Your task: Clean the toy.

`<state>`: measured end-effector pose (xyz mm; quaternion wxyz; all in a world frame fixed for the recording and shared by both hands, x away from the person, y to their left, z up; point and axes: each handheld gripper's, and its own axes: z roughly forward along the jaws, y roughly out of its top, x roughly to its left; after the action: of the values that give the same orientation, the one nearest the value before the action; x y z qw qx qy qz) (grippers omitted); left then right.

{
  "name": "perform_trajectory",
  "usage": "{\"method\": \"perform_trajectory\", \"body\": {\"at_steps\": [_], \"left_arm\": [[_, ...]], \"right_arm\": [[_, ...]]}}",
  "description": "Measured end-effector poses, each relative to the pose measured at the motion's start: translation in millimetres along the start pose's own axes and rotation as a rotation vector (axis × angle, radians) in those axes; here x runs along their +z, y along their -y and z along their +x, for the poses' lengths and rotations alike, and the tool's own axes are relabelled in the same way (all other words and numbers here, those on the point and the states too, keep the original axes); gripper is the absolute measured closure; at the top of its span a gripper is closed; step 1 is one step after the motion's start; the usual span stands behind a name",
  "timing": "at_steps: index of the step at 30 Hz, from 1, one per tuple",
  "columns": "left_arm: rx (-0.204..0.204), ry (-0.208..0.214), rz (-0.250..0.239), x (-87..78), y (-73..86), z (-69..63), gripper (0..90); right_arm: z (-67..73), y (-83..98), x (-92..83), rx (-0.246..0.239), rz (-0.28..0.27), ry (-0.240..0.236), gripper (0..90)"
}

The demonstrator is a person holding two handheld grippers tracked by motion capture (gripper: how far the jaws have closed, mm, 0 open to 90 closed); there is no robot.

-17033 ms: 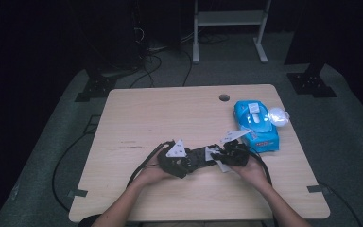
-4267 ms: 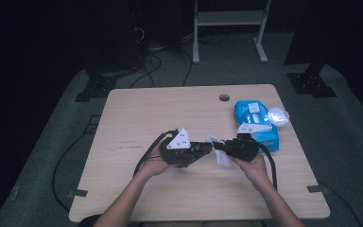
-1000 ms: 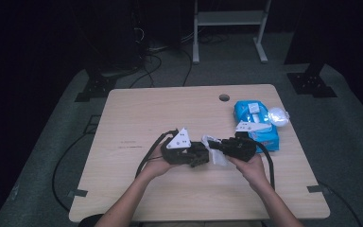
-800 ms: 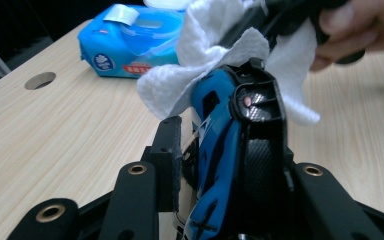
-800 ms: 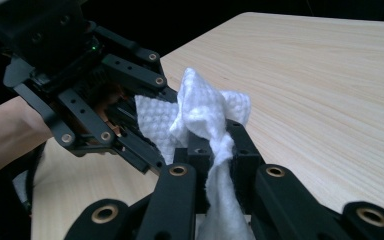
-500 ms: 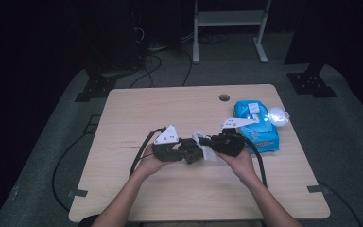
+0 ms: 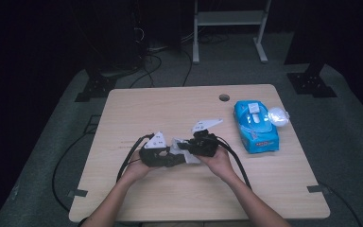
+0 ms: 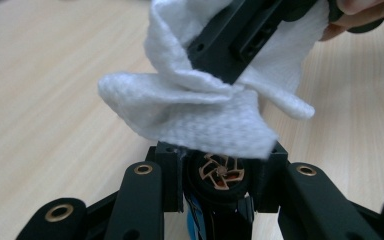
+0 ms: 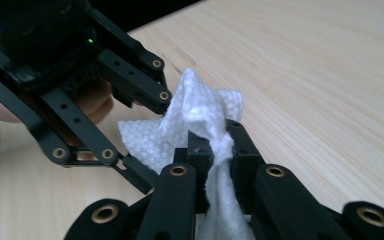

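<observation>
Facing tools [image 7: 182, 150] pinching one white wipe [image 7: 183, 150]

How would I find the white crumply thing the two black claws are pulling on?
Start at the pale wooden table and look at its middle, near the front edge, where two hands meet. Between the left gripper and the right gripper sits a white wipe, pinched by both. It is small, white and crumpled, unlike the flat blue packet farther right.

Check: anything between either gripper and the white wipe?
Nothing visible. The right gripper is shut on the white wipe, the left gripper pinches its other end, and both meet above the table.
</observation>
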<state>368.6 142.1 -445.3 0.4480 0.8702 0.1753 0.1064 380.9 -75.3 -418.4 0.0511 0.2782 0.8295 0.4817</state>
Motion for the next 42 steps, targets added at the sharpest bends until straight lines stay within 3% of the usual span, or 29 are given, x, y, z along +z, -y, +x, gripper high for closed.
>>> {"method": "perform_trajectory", "body": {"at_steps": [4,7,9,13,17,19,21,24,29,32,33,35,39,41,42], "left_arm": [[0.012,-0.003,0.022,2.5,1.0,0.7,64.8],[0.022,-0.002,0.024,2.6,0.6,0.1,64.7],[0.021,-0.003,0.028,3.0,0.0,-0.1,64.5],[0.011,0.000,0.036,6.3,-1.5,0.4,63.7],[0.011,-0.005,0.043,8.0,-1.6,0.4,63.3],[0.019,-0.008,0.045,7.6,-1.2,0.1,63.7],[0.022,-0.007,0.044,7.6,-0.9,0.3,63.8],[0.018,0.002,0.039,7.7,-0.2,1.3,63.8],[0.028,0.002,0.045,8.8,-2.6,1.5,63.8],[0.018,0.012,0.054,11.6,-10.4,1.9,61.4],[-0.002,0.035,0.052,13.8,-14.6,3.0,59.2],[-0.029,0.028,0.075,19.7,-20.1,4.3,46.8],[-0.028,0.037,0.103,30.0,-23.3,4.7,49.3],[0.010,0.022,0.122,31.4,-22.4,3.6,54.6],[0.009,0.032,0.123,30.8,-22.1,4.5,55.5]], "right_arm": [[-8.2,3.3,6.2,-0.001,0.033,0.036,82.6],[-14.7,3.8,0.2,-0.031,0.044,0.096,82.6],[-19.3,6.1,-4.8,-0.012,0.038,0.110,82.5],[-16.7,10.4,-8.4,0.004,0.017,0.095,82.5],[-3.0,11.3,0.2,-0.028,0.008,0.049,82.5],[-0.9,10.5,1.6,-0.046,0.012,0.055,82.5],[-3.5,10.7,-0.6,-0.049,0.016,0.057,82.4],[-11.6,13.3,-11.6,-0.042,0.020,0.101,82.4],[-28.7,23.0,-30.4,0.005,0.001,0.141,82.0],[-28.2,25.7,-32.1,0.007,-0.003,0.145,82.0],[-26.7,25.6,-31.7,0.003,-0.003,0.147,82.0],[-25.0,25.8,-30.2,-0.003,-0.005,0.135,81.8],[-23.9,26.0,-30.1,-0.003,-0.007,0.121,81.8],[-23.9,27.0,-32.0,-0.008,-0.014,0.127,81.9],[-24.1,28.0,-32.6,-0.014,-0.018,0.133,81.9]]}}
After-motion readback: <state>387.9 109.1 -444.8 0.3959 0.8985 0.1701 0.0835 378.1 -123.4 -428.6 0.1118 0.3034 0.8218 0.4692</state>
